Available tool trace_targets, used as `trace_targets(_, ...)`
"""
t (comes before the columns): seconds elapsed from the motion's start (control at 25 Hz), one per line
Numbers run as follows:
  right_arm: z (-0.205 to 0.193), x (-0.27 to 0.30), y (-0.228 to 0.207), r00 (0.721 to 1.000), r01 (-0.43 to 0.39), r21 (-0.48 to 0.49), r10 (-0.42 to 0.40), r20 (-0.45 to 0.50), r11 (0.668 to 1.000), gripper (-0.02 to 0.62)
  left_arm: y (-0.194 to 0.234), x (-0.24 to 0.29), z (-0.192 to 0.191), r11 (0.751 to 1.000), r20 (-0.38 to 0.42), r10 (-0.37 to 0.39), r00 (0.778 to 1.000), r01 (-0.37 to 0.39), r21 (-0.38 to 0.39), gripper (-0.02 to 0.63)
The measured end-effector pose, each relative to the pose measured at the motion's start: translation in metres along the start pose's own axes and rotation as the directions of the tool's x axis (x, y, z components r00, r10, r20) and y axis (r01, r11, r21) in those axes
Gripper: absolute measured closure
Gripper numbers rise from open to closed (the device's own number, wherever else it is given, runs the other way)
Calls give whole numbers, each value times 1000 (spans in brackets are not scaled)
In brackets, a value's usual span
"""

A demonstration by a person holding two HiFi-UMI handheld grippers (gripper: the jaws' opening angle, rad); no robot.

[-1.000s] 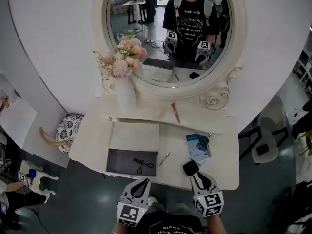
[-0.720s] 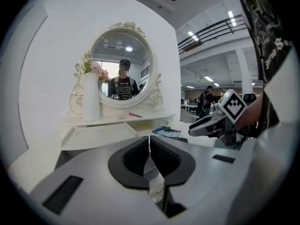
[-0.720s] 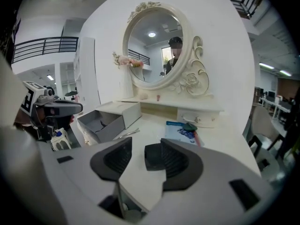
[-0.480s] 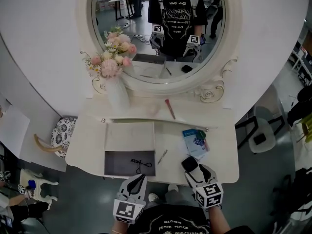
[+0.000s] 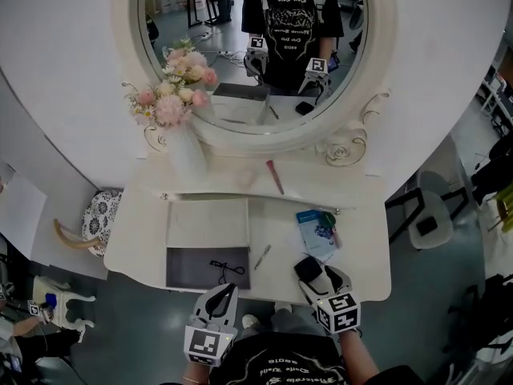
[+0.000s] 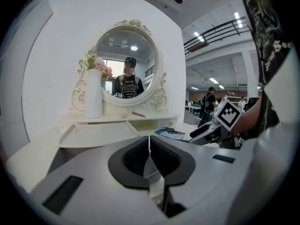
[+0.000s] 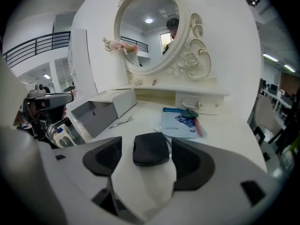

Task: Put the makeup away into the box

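Observation:
A black compact (image 7: 151, 146) lies on the white dressing table between the pads of my right gripper (image 7: 149, 161), with a gap on each side. These jaws have just been opening and do not press on it. From the head view, the compact (image 5: 306, 266) sits near the table's front edge, at the tips of the right gripper (image 5: 321, 277). The open grey box (image 5: 186, 269) holds a black eyelash curler (image 5: 228, 268). My left gripper (image 5: 221, 298) hovers just in front of the box, its pads (image 6: 140, 156) shut with nothing between them.
A silver tweezer-like tool (image 5: 262, 257) lies right of the box. A blue booklet (image 5: 317, 233) with a green and a pink item on it lies behind the compact. A red stick (image 5: 275, 176) and a vase of flowers (image 5: 184, 147) stand on the upper shelf under the mirror.
My right gripper sank toward the table with the compact, and its jaws spread away from it. The left gripper barely moved.

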State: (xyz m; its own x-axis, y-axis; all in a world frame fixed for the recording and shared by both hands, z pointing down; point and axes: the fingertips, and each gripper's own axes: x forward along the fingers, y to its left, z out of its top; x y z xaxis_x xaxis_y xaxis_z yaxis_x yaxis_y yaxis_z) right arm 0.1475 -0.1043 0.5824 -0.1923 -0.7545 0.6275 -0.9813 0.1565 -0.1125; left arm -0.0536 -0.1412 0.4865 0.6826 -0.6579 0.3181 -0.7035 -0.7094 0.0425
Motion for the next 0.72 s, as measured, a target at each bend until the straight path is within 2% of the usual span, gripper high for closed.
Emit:
trace_targets(0.2,-8,14,-4,998,-3,-19,2,-56,1000,276,3,3,-3,1000,-23,25,999,-25,-13,583)
trace_targets(0.36,-10,22,-6,997,-12,2,13,-73,1000,270,8,6,-8,999,-14,34,999,-34,-17,583)
trace_targets(0.72,-24,35,-7,988,-6,-20,3,-153,1000,261,14,9,-10,998,-16,56,998,-56,-23,583)
